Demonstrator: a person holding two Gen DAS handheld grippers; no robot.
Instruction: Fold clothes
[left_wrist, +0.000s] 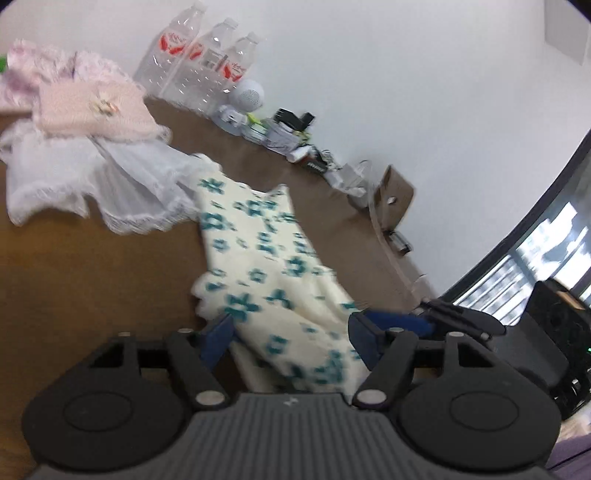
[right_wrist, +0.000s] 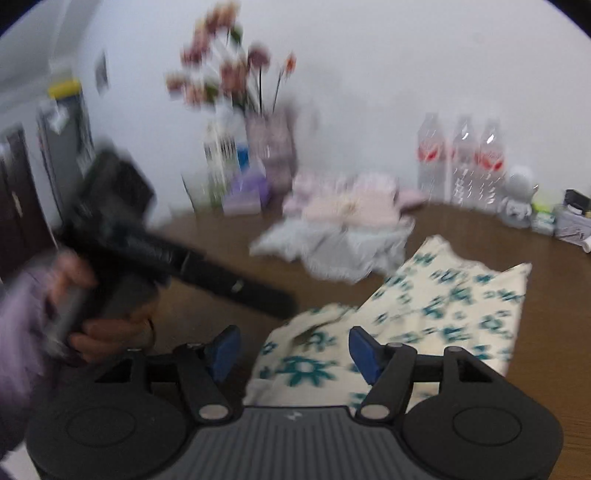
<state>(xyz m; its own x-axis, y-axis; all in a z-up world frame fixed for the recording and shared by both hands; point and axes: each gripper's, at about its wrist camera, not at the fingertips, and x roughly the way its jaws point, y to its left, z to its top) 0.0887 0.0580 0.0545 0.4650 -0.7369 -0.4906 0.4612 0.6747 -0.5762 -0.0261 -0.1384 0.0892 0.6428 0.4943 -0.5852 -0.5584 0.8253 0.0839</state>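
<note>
A cream garment with teal flower print (left_wrist: 266, 266) lies on the brown table (left_wrist: 92, 266), running from mid table toward the near edge. My left gripper (left_wrist: 291, 341) is open, its blue pads on either side of the garment's near end. In the right wrist view the same garment (right_wrist: 443, 306) lies flat with one near corner folded over. My right gripper (right_wrist: 295, 354) is open just above that near corner. The other gripper, held in a hand (right_wrist: 110, 266), shows at the left of the right wrist view. Both views are blurred.
A pile of pink and white lacy clothes (left_wrist: 81, 147) lies at the back of the table, also in the right wrist view (right_wrist: 343, 229). Three water bottles (left_wrist: 207, 62), a white round object (left_wrist: 251, 94) and small clutter (left_wrist: 295, 136) line the wall. A vase with flowers (right_wrist: 266, 147) stands behind.
</note>
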